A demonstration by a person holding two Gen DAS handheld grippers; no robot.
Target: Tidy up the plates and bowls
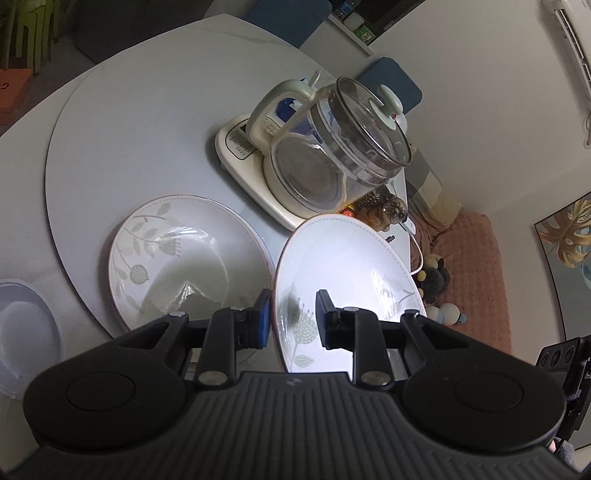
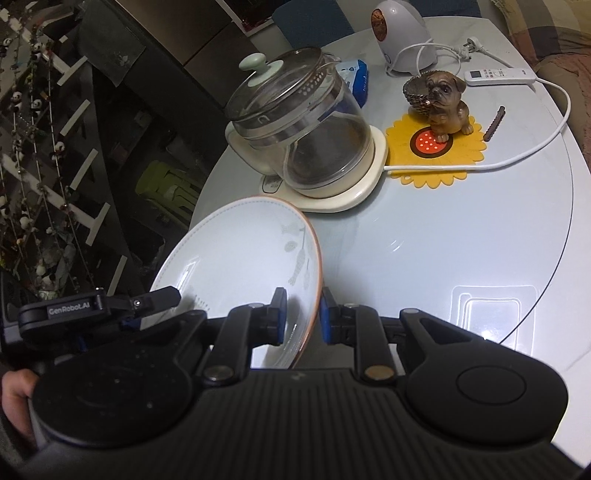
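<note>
A white plate with a leaf pattern and a red rim [image 1: 351,266] is lifted and tilted above the table; both grippers straddle its edge. My left gripper [image 1: 293,314] has its jaws around the near rim, with a gap on the right pad side. My right gripper [image 2: 302,314] straddles the same plate [image 2: 236,258], its pads a little apart from the rim. The left gripper [image 2: 110,306] shows at the plate's left edge in the right wrist view. A second patterned plate [image 1: 184,254] lies flat on the turntable [image 1: 129,129]. A white bowl [image 1: 22,325] sits at the far left.
A glass kettle [image 1: 340,147] on a cream base [image 2: 351,192] stands behind the plates. A dog figurine [image 2: 443,99] sits on a yellow sunflower mat [image 2: 436,162]. A white cable [image 2: 517,155], a remote [image 2: 495,75] and a white appliance [image 2: 402,33] lie at the back right.
</note>
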